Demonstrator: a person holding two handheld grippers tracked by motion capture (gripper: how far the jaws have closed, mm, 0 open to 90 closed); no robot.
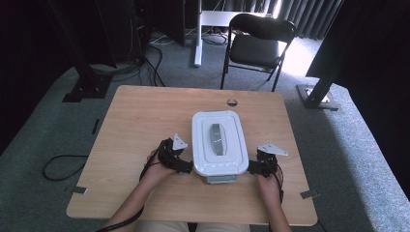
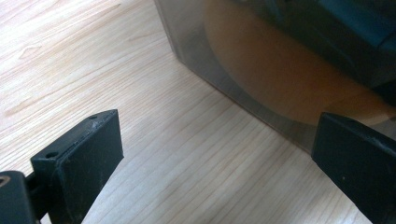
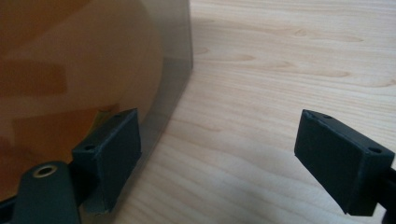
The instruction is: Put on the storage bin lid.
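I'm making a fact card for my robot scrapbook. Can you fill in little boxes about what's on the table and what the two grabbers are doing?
Main thing: clear storage box with white lid, grey handle on top
Where: near middle of the wooden table
Left hand-held gripper: open, at the box's left near corner
Right hand-held gripper: open, at the box's right near corner
Lid: on
Behind table: black folding chair

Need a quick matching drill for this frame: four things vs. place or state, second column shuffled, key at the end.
Things:
1. white lidded container
2. left tool
3. right tool
4. black folding chair

Places or states:
A. on the floor beyond the table's far edge
B. open, at the container's near right corner
C. middle of the wooden table, lid on
D. open, at the container's near left corner

Pairs: 1-C, 2-D, 3-B, 4-A
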